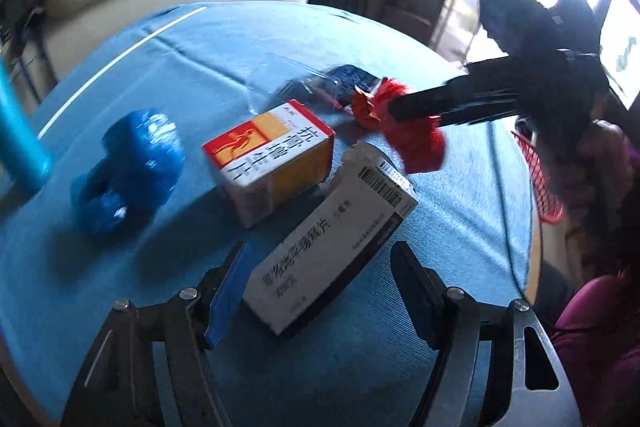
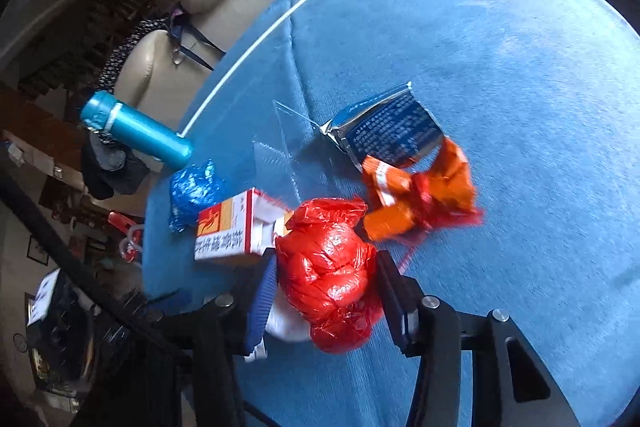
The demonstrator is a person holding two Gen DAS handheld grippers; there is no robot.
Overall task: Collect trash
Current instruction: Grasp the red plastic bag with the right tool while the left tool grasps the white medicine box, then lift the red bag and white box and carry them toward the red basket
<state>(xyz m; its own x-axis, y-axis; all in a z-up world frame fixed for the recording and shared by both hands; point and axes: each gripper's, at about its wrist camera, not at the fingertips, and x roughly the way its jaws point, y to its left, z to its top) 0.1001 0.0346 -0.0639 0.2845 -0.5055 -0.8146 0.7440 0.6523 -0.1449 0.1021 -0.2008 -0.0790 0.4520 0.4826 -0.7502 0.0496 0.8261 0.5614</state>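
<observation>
Table [image 2: 500,47]: carries all the trash.
Bottle [image 2: 136,129]: upright at the table's edge.
Crumpled bag [image 1: 132,171]: between bottle and upright box.
Upright box [image 1: 272,159]: mid-table.
Flat box [image 1: 332,255]: just beside the upright box, between the left gripper's [image 1: 316,283] fingers.
Foil pouch [image 2: 388,131]: behind the crumpled wrapper [image 2: 420,191].
Plastic wad [image 2: 332,271]: between the right gripper's [image 2: 326,299] fingers.

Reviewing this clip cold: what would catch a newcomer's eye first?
The red bag, crumpled, sits between the right gripper's fingers on the blue cloth. Beside it lie an orange wrapper and a red-yellow box. A white box lies between the open left gripper's fingers.
</observation>
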